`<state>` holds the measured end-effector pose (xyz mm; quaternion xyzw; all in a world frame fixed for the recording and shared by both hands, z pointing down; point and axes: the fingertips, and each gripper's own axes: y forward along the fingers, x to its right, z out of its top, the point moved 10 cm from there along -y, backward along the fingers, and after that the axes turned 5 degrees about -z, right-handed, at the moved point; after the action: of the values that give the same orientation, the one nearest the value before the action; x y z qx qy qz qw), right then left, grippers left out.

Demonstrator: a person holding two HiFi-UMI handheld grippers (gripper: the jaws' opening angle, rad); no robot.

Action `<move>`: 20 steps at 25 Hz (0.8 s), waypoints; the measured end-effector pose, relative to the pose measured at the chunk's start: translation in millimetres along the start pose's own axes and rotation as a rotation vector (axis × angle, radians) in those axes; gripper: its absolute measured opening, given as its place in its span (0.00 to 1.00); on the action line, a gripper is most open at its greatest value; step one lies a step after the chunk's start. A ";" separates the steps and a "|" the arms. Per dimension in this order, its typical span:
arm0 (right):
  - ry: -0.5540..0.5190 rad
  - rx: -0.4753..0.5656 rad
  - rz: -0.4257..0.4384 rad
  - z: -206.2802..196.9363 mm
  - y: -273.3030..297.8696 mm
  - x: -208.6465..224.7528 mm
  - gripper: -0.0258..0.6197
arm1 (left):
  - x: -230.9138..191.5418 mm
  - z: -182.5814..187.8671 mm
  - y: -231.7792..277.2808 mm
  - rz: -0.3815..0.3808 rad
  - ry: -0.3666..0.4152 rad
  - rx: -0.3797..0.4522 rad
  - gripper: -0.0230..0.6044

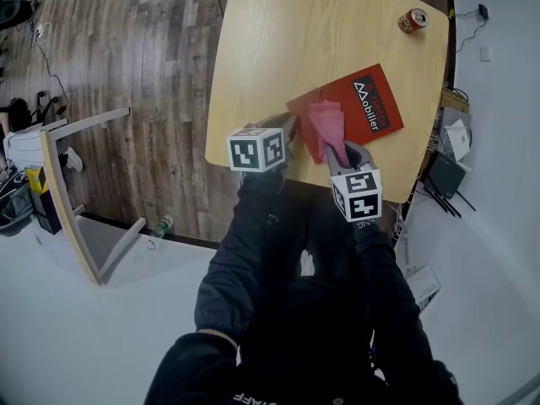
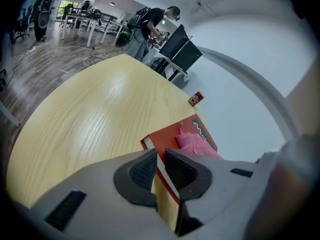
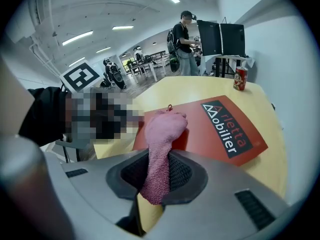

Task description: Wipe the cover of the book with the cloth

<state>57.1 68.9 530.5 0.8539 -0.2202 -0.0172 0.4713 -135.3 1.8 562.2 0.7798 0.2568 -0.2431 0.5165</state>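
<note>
Table point(image 1: 278, 40): L gripper point(image 2: 159, 160) pinches book point(image 2: 167, 141), R gripper point(image 3: 159, 173) pinches cloth point(image 3: 163, 129)

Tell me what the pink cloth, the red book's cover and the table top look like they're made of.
Cloth: likely terry or microfibre fabric, matt. It has a fine nubby nap and bunches softly.
Book cover: probably coated card or paper, smooth with a slight sheen. It is flat red with crisp printed lettering.
Table: wood or wood-look laminate, satin. It shows pale grain lines and soft light reflections.
</note>
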 end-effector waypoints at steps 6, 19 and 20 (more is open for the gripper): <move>0.007 -0.008 -0.007 -15.3 -11.6 4.7 0.17 | 1.5 -0.1 1.3 0.011 0.001 0.004 0.15; -0.031 0.088 0.002 8.6 -33.3 7.5 0.17 | 3.0 -1.0 0.9 0.024 -0.007 0.008 0.15; -0.037 0.100 0.004 15.6 -31.0 7.5 0.17 | 3.0 -0.7 0.7 0.024 -0.007 0.008 0.15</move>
<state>71.3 67.7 498.0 0.8754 -0.2311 -0.0209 0.4241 -132.6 2.7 560.9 0.7841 0.2446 -0.2407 0.5172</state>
